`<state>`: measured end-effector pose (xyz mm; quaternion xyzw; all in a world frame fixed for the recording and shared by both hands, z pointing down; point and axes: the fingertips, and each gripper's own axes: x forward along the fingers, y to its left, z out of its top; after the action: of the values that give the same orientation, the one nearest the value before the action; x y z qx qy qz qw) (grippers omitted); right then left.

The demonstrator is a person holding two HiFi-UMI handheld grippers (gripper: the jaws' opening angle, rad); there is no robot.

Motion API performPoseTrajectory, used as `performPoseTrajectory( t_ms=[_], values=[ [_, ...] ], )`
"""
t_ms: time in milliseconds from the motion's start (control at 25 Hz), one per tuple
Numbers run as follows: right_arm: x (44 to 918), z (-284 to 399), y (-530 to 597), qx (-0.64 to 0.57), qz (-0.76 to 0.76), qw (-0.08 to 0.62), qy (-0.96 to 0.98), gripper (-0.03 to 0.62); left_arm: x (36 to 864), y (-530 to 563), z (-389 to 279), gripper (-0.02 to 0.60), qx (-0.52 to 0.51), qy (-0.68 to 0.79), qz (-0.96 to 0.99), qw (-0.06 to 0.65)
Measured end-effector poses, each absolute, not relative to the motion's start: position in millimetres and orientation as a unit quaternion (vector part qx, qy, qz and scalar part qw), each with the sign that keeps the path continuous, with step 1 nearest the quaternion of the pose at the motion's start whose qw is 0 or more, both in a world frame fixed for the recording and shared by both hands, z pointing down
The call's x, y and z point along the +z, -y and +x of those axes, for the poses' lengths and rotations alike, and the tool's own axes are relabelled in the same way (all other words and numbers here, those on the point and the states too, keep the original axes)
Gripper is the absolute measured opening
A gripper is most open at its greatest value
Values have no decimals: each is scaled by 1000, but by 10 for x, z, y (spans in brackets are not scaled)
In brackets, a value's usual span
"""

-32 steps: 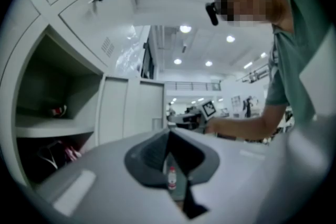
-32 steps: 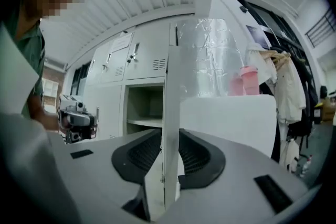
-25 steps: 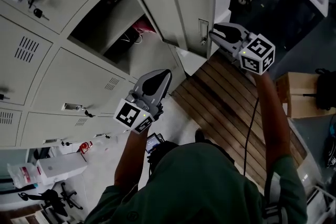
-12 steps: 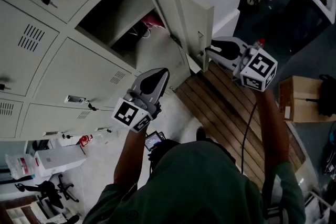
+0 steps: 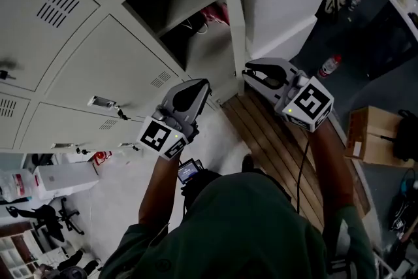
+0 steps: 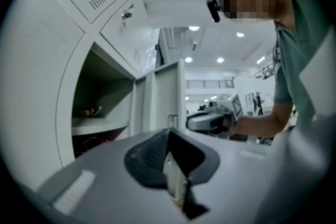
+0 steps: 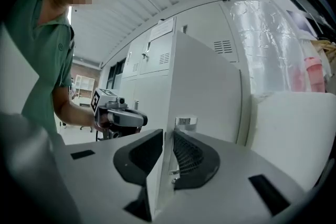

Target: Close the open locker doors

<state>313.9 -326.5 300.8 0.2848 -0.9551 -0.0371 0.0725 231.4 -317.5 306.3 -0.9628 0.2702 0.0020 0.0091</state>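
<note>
While the left gripper (image 5: 198, 89) hangs closed and empty, the right gripper (image 5: 252, 76) pinches the open locker door (image 5: 232, 10) at its edge.

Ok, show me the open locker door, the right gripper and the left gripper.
open locker door (image 7: 207, 86): right gripper view, on its broad flat face.
right gripper (image 5: 251, 75): head view, at its tips on the door's edge.
left gripper (image 5: 202, 87): head view, at its closed tips.
</note>
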Motion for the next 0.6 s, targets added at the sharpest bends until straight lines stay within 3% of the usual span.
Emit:
performPoseTrajectory(
  t_ms=[600],
  values=[
    [3067,2022,3791,-51,292,96,950,60,3033,3209,1276,1,13,-340,-940,23]
  ],
)
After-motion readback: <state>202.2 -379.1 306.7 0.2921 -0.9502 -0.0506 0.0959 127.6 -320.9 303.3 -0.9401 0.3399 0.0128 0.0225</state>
